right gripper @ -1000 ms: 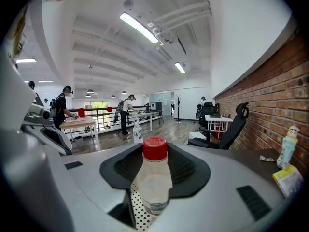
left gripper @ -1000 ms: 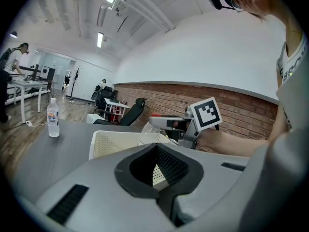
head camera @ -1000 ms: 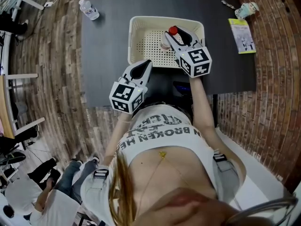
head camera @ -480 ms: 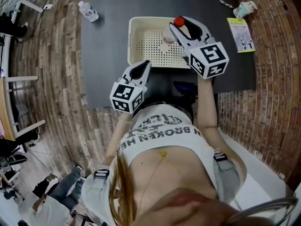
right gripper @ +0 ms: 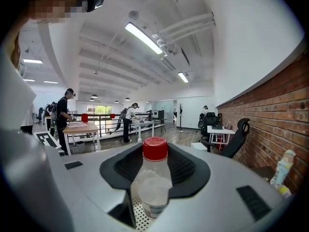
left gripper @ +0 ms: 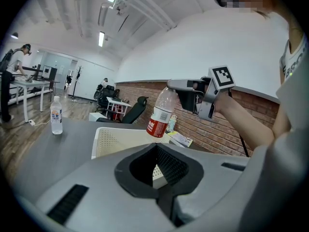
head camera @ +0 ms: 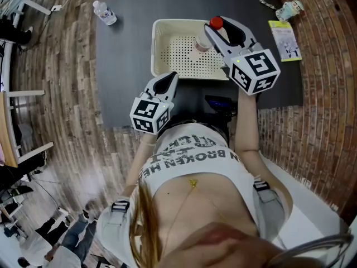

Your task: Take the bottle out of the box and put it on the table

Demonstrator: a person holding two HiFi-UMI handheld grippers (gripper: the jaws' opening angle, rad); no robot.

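A clear bottle [head camera: 202, 39] with a red cap [head camera: 216, 23] and a red label hangs above the white perforated box [head camera: 165, 28] on the dark table [head camera: 125, 66]. My right gripper [head camera: 215, 33] is shut on its upper part, just below the cap. The right gripper view has the bottle [right gripper: 152, 190] upright between the black pads [right gripper: 186, 170]. From the left gripper view the bottle [left gripper: 160, 114] hangs tilted, clear of the box [left gripper: 112, 140], under the right gripper [left gripper: 187, 94]. My left gripper [head camera: 166, 84] stands open and empty at the box's near edge.
A second water bottle [head camera: 105, 12] stands at the table's far left corner. A yellow-green booklet [head camera: 286, 41] and a small figure [head camera: 293, 10] lie at the far right. A dark object [head camera: 220, 105] sits below the table's near edge. People work at desks further off.
My right gripper has risen with the bottle, lifting it up out of the box. The left gripper has stayed where it was.
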